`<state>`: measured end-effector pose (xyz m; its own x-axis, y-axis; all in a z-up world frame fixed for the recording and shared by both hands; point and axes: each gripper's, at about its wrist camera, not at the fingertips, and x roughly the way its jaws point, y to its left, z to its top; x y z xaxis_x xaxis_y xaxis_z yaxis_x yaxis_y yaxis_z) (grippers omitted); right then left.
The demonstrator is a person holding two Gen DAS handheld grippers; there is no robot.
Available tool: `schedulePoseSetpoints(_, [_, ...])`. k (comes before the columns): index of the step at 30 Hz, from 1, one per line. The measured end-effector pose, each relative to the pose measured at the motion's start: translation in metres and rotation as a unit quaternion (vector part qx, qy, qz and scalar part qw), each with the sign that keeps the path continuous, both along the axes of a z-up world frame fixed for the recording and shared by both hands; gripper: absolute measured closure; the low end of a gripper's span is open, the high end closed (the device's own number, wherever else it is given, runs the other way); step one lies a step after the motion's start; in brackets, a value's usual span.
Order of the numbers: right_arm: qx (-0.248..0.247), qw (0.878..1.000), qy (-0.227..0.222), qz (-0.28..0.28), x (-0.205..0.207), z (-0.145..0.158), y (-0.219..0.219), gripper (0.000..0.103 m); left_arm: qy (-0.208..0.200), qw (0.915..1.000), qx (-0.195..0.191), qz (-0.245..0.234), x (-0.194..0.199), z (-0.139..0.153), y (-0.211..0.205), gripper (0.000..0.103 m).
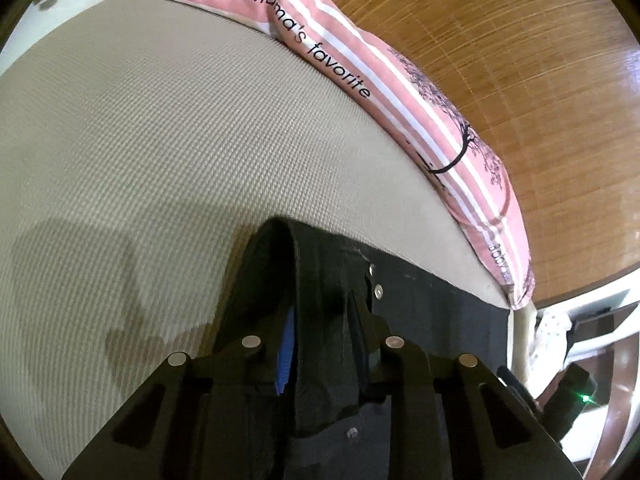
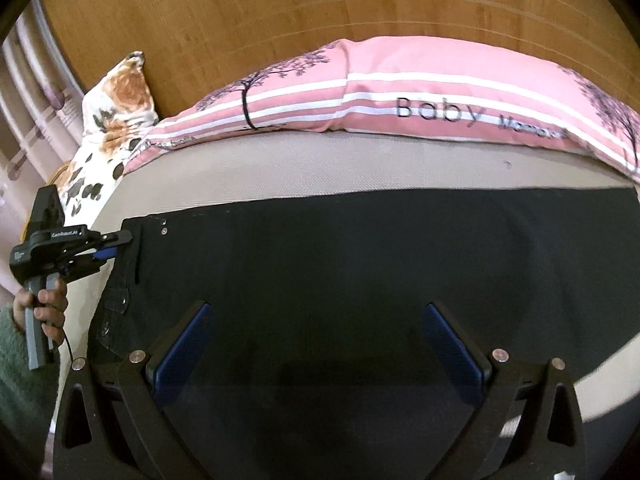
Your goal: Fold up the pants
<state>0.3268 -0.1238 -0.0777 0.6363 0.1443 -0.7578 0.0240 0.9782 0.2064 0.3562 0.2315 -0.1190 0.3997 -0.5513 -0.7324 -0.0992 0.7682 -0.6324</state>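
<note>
Left tool (image 1: 320, 344) clamped on pants (image 2: 340, 264) waistband; right tool (image 2: 318, 344) wide apart above.

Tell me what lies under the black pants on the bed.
The black pants lie flat on a beige woven mattress cover, which shows around their edges. Whatever lies beneath their middle is hidden. The left gripper clamps the waistband; the right gripper hovers open above.
</note>
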Motion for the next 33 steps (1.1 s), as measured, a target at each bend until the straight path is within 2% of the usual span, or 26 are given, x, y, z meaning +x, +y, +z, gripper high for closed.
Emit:
schedulePoseSetpoints(5, [0.005, 0.999, 0.002, 0.049, 0.022, -0.001, -0.003, 0.000, -0.011, 0.9999, -0.012, -0.005, 0.021, -0.001, -0.005, 0.077])
schedulePoseSetpoints(10, [0.000, 0.995, 0.013, 0.101, 0.051, -0.005, -0.013, 0.000, -0.003, 0.9991, -0.034, 0.025, 0.027, -0.007, -0.005, 0.079])
schedulePoseSetpoints(11, [0.001, 0.994, 0.016, 0.111, 0.056, -0.005, -0.017, 0.000, -0.011, 0.9991, -0.029, 0.029, 0.025, -0.004, -0.005, 0.091])
schedulePoseSetpoints(13, [-0.006, 0.991, 0.025, 0.128, 0.068, -0.007, -0.024, 0.000, -0.032, 0.9990, -0.013, 0.028, 0.019, 0.006, -0.007, 0.092])
schedulePoseSetpoints(19, [-0.026, 0.980, 0.043, 0.190, 0.100, -0.006, -0.040, 0.003, -0.100, 0.9940, -0.038, 0.025, -0.005, 0.054, -0.015, 0.095])
schedulePoseSetpoints(23, [-0.027, 0.964, 0.061, 0.259, 0.121, -0.003, -0.038, 0.009, -0.132, 0.9898, -0.051, 0.016, -0.019, 0.073, -0.018, 0.095])
schedulePoseSetpoints(25, [-0.027, 0.950, 0.080, 0.301, 0.132, -0.004, -0.037, 0.010, -0.147, 0.9872, -0.061, 0.014, -0.024, 0.078, -0.016, 0.095])
schedulePoseSetpoints(27, [-0.032, 0.941, 0.095, 0.324, 0.141, -0.005, -0.035, 0.016, -0.156, 0.9852, -0.070, 0.013, -0.031, 0.082, -0.008, 0.095])
schedulePoseSetpoints(30, [-0.019, 0.925, 0.116, 0.361, 0.151, -0.008, -0.035, 0.019, -0.163, 0.9836, -0.076, 0.015, -0.037, 0.084, -0.003, 0.095])
schedulePoseSetpoints(33, [-0.011, 0.911, 0.133, 0.391, 0.153, -0.011, -0.042, 0.032, -0.164, 0.9841, -0.066, 0.013, -0.037, 0.084, -0.003, 0.095])
